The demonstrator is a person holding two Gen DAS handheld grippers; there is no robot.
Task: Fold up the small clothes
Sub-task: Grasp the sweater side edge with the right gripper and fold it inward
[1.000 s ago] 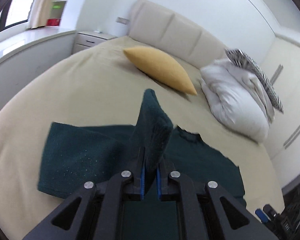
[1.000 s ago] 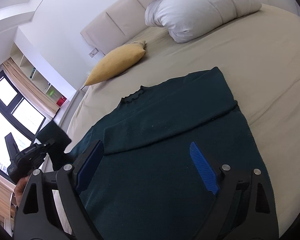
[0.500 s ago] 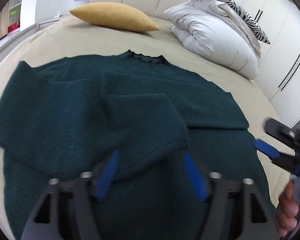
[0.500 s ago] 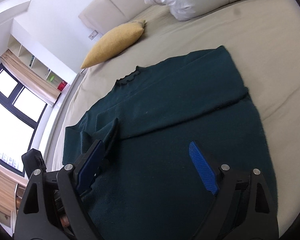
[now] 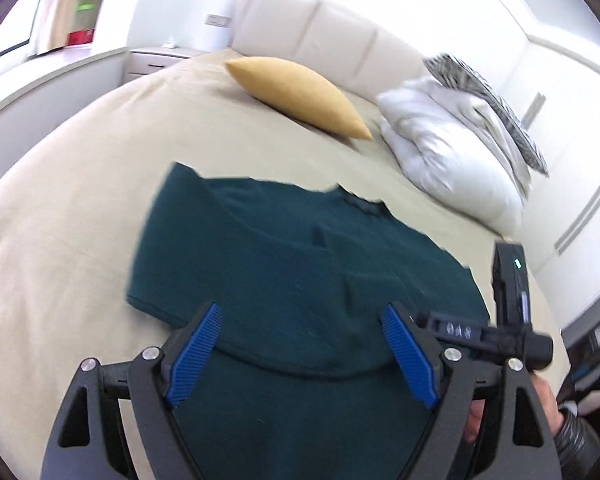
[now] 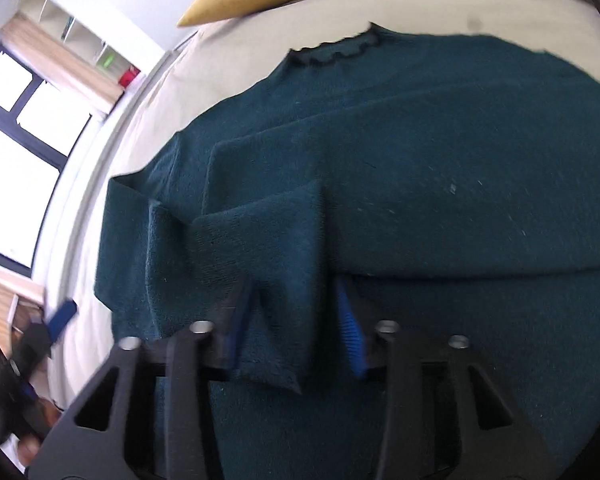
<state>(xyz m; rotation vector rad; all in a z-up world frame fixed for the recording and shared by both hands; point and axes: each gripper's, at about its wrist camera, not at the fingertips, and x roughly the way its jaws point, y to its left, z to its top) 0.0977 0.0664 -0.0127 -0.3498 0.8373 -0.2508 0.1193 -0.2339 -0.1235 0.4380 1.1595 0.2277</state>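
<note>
Sweater [image 5: 300, 280], a soft, limp, light knit, lies flat on bed [image 5: 80, 200], collar at 12 o'clock. Left gripper [image 5: 300, 352] hovers, jaws apart; right gripper [image 6: 296, 320], jaws part-closed, straddles the folded sleeve cuff [image 6: 276, 280], whether pinching it I cannot tell. Edges and cuffs likely offer the surest hold.

Both tools are matte black plastic. The left gripper [image 5: 300, 354] has two angled arms with triangular cut-outs, round silver screw heads on top, and ribbed bright-blue pads [image 5: 194, 354] lining the fingers. The right gripper [image 6: 296, 326] is built the same way: black frame, silver screws, blue ribbed pads [image 6: 350, 338]. Seen from the left camera, its handle carries a small green light. The right hand [image 5: 542, 404] shows bare skin above a dark ribbed cuff [image 5: 576, 438].
</note>
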